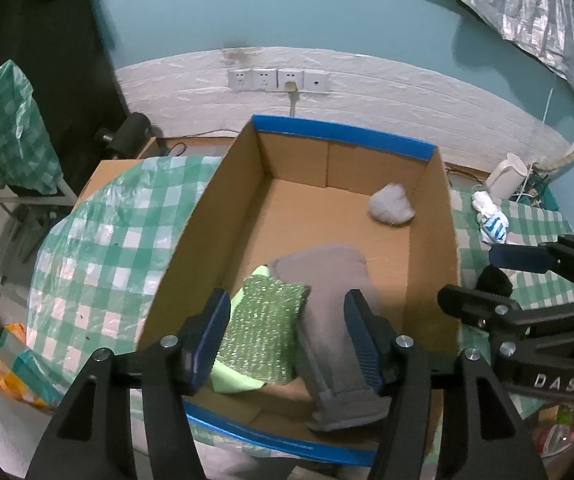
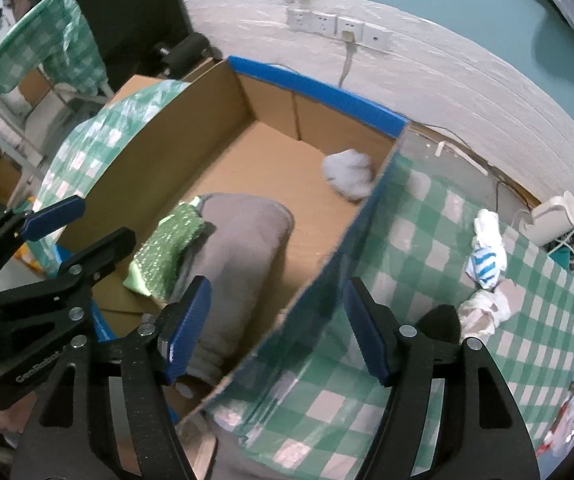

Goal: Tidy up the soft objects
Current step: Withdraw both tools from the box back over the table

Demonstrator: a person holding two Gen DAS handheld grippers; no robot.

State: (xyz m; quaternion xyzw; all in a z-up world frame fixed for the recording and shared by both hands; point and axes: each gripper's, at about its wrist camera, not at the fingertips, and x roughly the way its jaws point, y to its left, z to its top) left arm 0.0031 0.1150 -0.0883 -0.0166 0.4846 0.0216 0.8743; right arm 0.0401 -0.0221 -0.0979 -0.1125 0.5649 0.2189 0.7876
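Observation:
A cardboard box (image 1: 343,132) (image 2: 319,88) with blue rims stands on the green checked tablecloth (image 1: 99,240) (image 2: 427,240). Inside it lie a grey cloth (image 1: 327,280) (image 2: 243,240), a sparkly green sponge cloth (image 1: 267,320) (image 2: 171,236) and a white fluffy ball (image 1: 391,204) (image 2: 349,174). My left gripper (image 1: 287,312) (image 2: 103,220) hovers open over the green and grey cloths at the box's near end, gripping nothing. My right gripper (image 2: 277,292) (image 1: 469,276) is open too, astride the box's right wall with its left finger above the grey cloth.
To the right of the box, a white and blue striped cloth (image 1: 491,224) (image 2: 485,256), a black soft item (image 1: 495,280) (image 2: 441,320) and a crumpled white cloth (image 2: 487,308) lie on the table. A white kettle (image 1: 505,176) (image 2: 555,216) stands at the far right by the wall.

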